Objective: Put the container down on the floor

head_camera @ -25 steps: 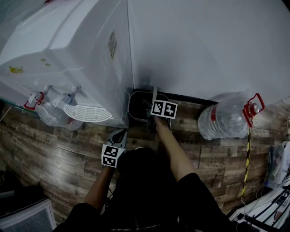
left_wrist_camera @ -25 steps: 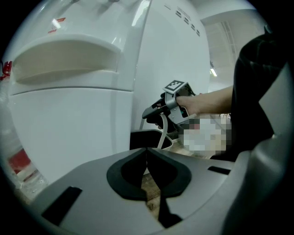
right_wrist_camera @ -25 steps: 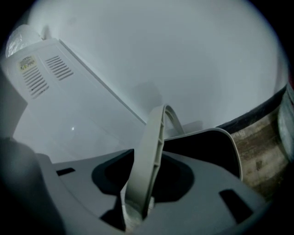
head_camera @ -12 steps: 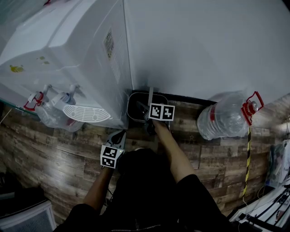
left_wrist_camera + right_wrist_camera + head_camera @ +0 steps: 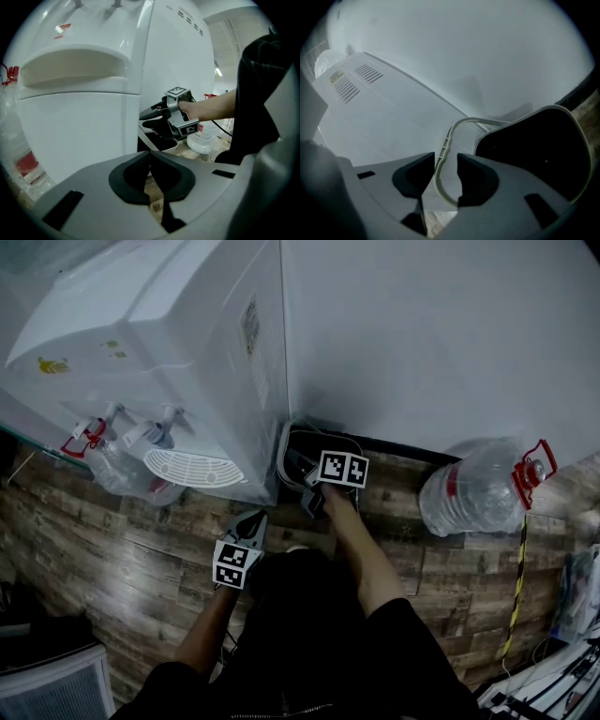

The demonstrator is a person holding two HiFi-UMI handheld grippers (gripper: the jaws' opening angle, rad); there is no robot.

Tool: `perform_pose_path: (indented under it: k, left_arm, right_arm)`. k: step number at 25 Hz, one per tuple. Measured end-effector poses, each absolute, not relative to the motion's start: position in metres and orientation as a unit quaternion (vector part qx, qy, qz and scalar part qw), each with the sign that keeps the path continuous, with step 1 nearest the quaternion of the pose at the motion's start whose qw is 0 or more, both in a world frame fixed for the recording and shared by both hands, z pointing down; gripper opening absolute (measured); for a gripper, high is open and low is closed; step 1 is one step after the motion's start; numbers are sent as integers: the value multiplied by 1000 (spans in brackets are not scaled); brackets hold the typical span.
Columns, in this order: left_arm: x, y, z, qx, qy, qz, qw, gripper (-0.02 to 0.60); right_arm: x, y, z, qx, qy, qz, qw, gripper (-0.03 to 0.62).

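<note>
Floorboards [image 5: 112, 549] bear one container [image 5: 298, 448], handle [image 5: 445, 143] loose between right gripper [image 5: 445, 161] jaws, just narrowed; left gripper [image 5: 150, 157] jaws together.

One white water dispenser [image 5: 169, 334] with two taps [image 5: 112, 418] [image 5: 165, 424], one dark container [image 5: 534, 154] and two clear plastic jugs [image 5: 473, 493] [image 5: 117, 472] on the plank floor [image 5: 141, 549]. One person [image 5: 319, 634] holds two grippers: the left gripper [image 5: 150, 164] and the right gripper [image 5: 445, 173], whose jaws have just been closing, with one container handle [image 5: 437, 176] between them.
</note>
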State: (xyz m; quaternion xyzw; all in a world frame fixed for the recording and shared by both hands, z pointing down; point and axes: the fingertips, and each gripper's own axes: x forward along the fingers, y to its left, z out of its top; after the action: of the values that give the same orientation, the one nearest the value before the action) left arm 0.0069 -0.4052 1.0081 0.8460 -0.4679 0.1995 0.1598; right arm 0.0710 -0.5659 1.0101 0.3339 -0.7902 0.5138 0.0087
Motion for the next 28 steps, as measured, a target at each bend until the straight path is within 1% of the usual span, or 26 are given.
perform_pose_path:
  k: [2, 7, 9, 10, 12, 17, 20, 24, 28]
  left_arm:
    - [4, -403, 1009, 845, -470, 201, 160, 15]
    - [2, -402, 1010, 843, -472, 202, 161, 15]
    - [3, -402, 1009, 843, -472, 200, 161, 15]
    - [3, -403, 1009, 844, -472, 200, 160, 15]
    - [4, -404, 1008, 844, -472, 200, 158, 15]
    - [5, -409, 1002, 843, -476, 196, 159, 15]
    - [6, -413, 994, 844, -474, 186, 166, 15]
    - [9, -416, 985, 845, -474, 183, 167, 15]
    - [17, -423, 975, 850, -469, 174, 166, 15]
  right_arm:
    - [70, -564, 1014, 337, -787, 516, 13, 103]
    - [68, -562, 1013, 331, -792, 513, 17, 94]
    - [72, -562, 1009, 338, -797, 500, 14, 28]
    - [75, -562, 1006, 343, -802, 488, 12, 12]
    - [79, -563, 1002, 357, -815, 455, 20, 11]
    - [94, -565, 988, 412, -843, 338, 72, 11]
    - [102, -568, 975, 443, -849, 275, 82, 11]
    - [106, -566, 964, 448, -855, 250, 75, 11]
    - [113, -564, 963, 452, -855, 236, 93, 11]
